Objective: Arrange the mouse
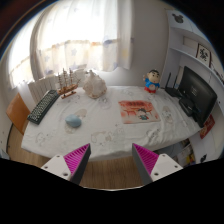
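Note:
A small grey-blue mouse (73, 121) lies on the white-covered table (105, 130), left of the middle. An orange-red flat mat or book (138, 110) lies to its right. A black keyboard (43, 105) lies at the table's left end. My gripper (112, 160) is open and empty, its pink pads wide apart. It hangs in front of the table's near edge, over the wooden floor, well short of the mouse.
A white rounded object (94, 86) and a wooden model (67, 83) stand at the back of the table. A small colourful figure (152, 80) stands at the back right. A dark monitor (196, 96) stands on the right. A curtained window is behind.

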Tool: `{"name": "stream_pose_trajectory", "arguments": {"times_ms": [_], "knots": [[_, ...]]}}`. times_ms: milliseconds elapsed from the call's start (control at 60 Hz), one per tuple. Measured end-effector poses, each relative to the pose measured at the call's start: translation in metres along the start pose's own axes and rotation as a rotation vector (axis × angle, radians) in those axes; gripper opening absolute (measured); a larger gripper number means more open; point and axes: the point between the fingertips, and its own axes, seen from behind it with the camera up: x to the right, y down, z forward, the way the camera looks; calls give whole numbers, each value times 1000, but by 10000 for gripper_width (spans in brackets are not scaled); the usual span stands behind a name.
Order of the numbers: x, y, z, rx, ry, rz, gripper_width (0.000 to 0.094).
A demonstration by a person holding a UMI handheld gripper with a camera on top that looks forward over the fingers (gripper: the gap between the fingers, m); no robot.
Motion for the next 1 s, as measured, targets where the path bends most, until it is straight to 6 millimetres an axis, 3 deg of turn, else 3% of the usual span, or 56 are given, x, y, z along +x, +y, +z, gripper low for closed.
{"name": "stream_pose_trajectory", "arguments": {"times_ms": [167, 250, 433, 550, 717, 1000], "knots": [[-40, 1, 6, 4, -50, -22, 856], [-76, 2, 13, 3, -70, -38, 856], [-132, -1, 21, 20, -97, -75, 855], [-152, 3, 34, 30, -103, -89, 856], [-170, -8, 75, 83, -107, -75, 855], [-188, -23, 173, 171, -125, -65, 854]]}}
